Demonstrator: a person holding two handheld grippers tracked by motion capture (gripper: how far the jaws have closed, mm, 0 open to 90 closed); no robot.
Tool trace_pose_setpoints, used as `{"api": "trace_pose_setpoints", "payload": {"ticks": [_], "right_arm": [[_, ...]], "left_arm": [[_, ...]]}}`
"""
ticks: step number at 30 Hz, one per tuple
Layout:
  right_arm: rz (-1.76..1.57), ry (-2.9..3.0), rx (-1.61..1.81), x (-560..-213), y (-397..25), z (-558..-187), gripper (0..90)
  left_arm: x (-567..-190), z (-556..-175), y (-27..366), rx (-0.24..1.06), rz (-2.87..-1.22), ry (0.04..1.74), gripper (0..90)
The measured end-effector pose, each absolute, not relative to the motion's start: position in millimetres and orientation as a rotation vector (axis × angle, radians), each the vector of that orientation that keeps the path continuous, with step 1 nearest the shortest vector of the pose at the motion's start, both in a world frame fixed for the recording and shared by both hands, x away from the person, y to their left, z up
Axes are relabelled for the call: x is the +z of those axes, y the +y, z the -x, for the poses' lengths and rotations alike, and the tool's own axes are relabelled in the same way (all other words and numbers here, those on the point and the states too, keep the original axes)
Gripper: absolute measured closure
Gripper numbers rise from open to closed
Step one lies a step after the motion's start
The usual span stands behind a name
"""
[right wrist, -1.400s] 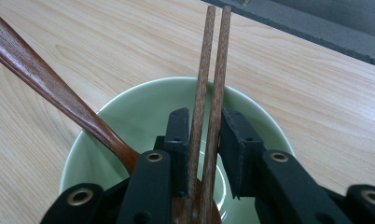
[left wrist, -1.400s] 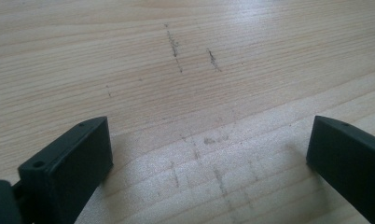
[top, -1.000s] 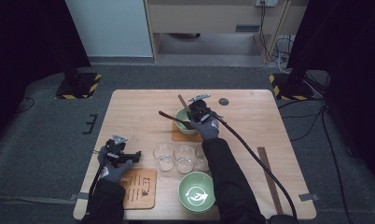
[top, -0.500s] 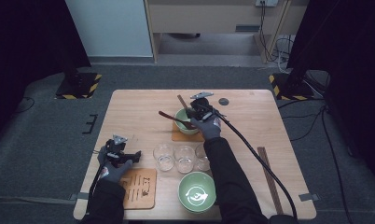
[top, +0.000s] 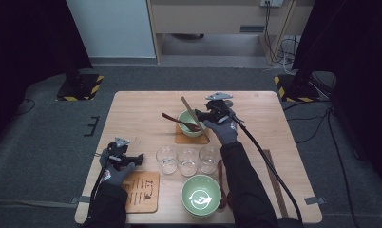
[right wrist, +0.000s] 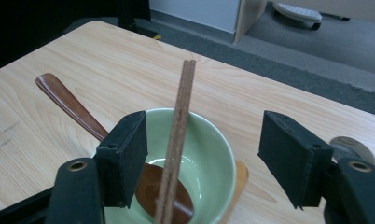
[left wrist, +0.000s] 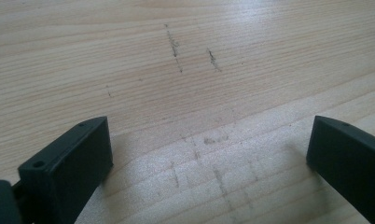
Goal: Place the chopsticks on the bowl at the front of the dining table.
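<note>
1. Since the earlier high view the right tool (top: 204, 115) has barely shifted beside the far green bowl (top: 189, 122); the left tool (top: 132, 159) rests unmoved.
2. High view: two green bowls, three glasses (top: 187, 160), two wooden spoons, one chopstick pair (top: 194, 117) across the far bowl.
3. Left gripper view: jaws wide over bare worktop (left wrist: 185, 60), holding nothing.
4. Right gripper view: jaws wide, chopsticks (right wrist: 176, 135) just inside the left jaw; an off-centre close could roll them off the rim or tip the bowl (right wrist: 213, 154).
</note>
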State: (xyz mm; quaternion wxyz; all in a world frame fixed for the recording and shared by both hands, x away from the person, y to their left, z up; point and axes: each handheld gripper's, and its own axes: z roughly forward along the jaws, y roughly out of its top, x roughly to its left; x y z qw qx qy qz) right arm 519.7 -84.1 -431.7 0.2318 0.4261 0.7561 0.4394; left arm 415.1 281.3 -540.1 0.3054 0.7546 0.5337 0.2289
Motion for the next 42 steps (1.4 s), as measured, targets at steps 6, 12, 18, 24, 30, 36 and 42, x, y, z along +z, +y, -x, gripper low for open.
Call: {"api": "trace_pose_setpoints", "payload": {"ticks": [6, 12, 18, 24, 30, 36, 42], "right_arm": [[-1.191, 2.076, 1.194, -437, -97, -512, 20.3], [-1.211, 2.068, 1.221, -441, -110, -502, 14.0], [-1.230, 2.069, 1.225, -448, -117, -495, 12.0], [-1.256, 2.096, 1.170, -463, -122, -494, 13.4], [-1.242, 2.135, 1.080, -472, -117, -494, 14.0], [-1.247, 2.131, 1.051, -475, -115, -495, 14.9], [-1.238, 2.148, 1.013, -477, -114, -495, 15.4]], "left_arm": [[-540, -415, 281, 0.606, -1.998, 1.413, 0.0], [-540, -415, 281, 0.606, -1.998, 1.413, 0.0], [-540, -415, 281, 0.606, -1.998, 1.413, 0.0], [-540, -415, 281, 0.606, -1.998, 1.413, 0.0], [-540, -415, 281, 0.606, -1.998, 1.413, 0.0], [-540, -415, 281, 0.606, -1.998, 1.413, 0.0], [-540, -415, 281, 0.606, -1.998, 1.413, 0.0]]}}
